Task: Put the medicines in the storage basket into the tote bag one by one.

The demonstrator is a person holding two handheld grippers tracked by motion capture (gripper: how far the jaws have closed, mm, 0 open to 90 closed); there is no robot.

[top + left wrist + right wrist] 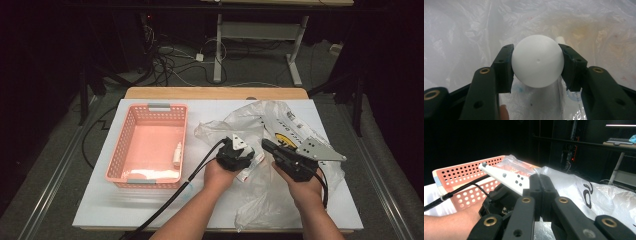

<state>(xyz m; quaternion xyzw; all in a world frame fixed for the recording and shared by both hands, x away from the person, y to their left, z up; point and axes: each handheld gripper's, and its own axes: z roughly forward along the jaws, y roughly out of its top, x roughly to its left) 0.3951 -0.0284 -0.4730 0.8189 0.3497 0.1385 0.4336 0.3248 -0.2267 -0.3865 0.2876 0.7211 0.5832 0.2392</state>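
The left gripper (537, 61) is pinching a white ball (537, 60) over the plastic bag (280, 125); the right gripper (540, 195), at its 3 o'clock, is pressing together on the bag.

room: dark | floor (60, 150): grey | rear desk (260, 30): white legs | cables (170, 60): floor

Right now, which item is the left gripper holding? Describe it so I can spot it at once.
Find the crumpled clear plastic bag right of the pink basket. Inside it, the left gripper clamps a white ball. It is smooth, matte and perfectly round, unlike the wrinkled film and the thin white tube behind it.
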